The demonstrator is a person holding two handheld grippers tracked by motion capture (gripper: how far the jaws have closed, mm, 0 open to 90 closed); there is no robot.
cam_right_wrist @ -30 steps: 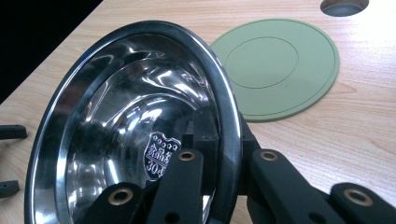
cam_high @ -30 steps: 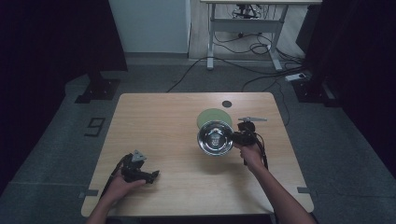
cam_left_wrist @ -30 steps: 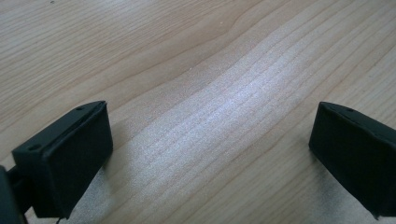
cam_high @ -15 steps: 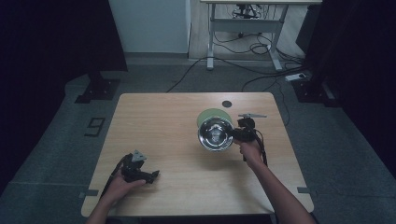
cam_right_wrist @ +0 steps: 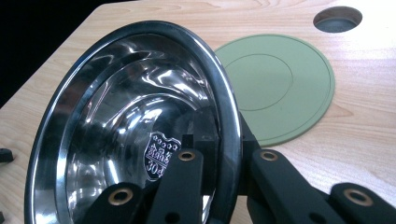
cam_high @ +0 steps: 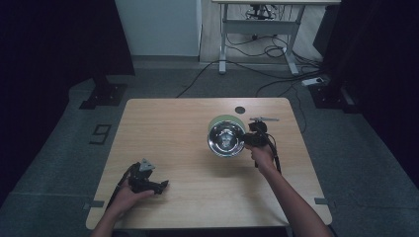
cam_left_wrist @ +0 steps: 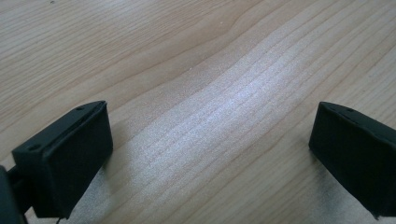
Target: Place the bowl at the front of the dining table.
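A shiny steel bowl [cam_high: 226,139] is held above the table, its inside turned up toward the high camera. My right gripper [cam_high: 245,140] is shut on its right rim; the right gripper view shows one jaw inside the steel bowl [cam_right_wrist: 130,140] and one outside, pinching the rim. Beneath and behind the bowl lies a round green mat [cam_high: 226,119], flat on the wood, also seen as the green mat [cam_right_wrist: 280,86]. My left gripper [cam_high: 160,186] rests low at the table's front left, open, with bare wood between its fingers [cam_left_wrist: 65,161].
The wooden table [cam_high: 163,128] has a round cable hole [cam_high: 240,109] near its far edge, seen too as the cable hole [cam_right_wrist: 337,18]. A small grey metal piece [cam_high: 264,119] lies right of the mat. Dark curtains, cables and a desk frame stand beyond.
The right gripper has shifted the bowl slightly up and toward the mat. The left gripper has stayed in place.
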